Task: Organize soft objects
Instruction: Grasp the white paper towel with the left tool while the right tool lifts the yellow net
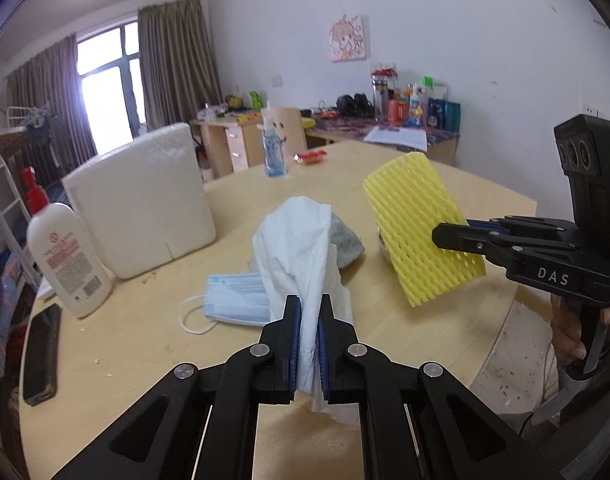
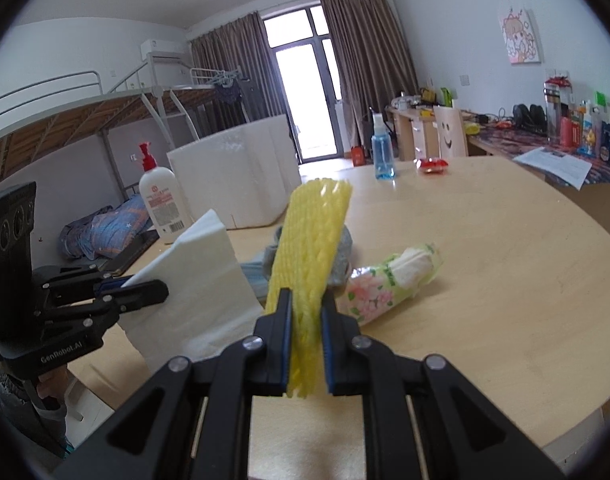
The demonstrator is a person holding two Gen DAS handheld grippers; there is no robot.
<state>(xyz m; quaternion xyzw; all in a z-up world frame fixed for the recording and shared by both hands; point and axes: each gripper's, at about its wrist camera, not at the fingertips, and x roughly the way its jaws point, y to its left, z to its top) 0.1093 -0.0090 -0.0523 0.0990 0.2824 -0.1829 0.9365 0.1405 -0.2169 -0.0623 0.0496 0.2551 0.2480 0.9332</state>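
My left gripper (image 1: 309, 312) is shut on a white paper tissue (image 1: 301, 240) and holds it above the wooden table (image 1: 145, 352). My right gripper (image 2: 307, 308) is shut on a yellow foam fruit net (image 2: 313, 240), held upright above the table; the net also shows in the left wrist view (image 1: 409, 216). A blue face mask (image 1: 233, 300) and a grey cloth (image 1: 347, 246) lie on the table under the tissue. A flowered tissue pack (image 2: 389, 280) lies beside the net. The left gripper with the tissue (image 2: 201, 276) shows in the right wrist view.
A white foam box (image 1: 145, 200) stands at the left with a lotion bottle (image 1: 65, 260) and a black phone (image 1: 41, 356) near it. A blue spray bottle (image 1: 274, 148) and a red packet (image 1: 311, 157) stand at the table's far side. Desks with clutter line the wall.
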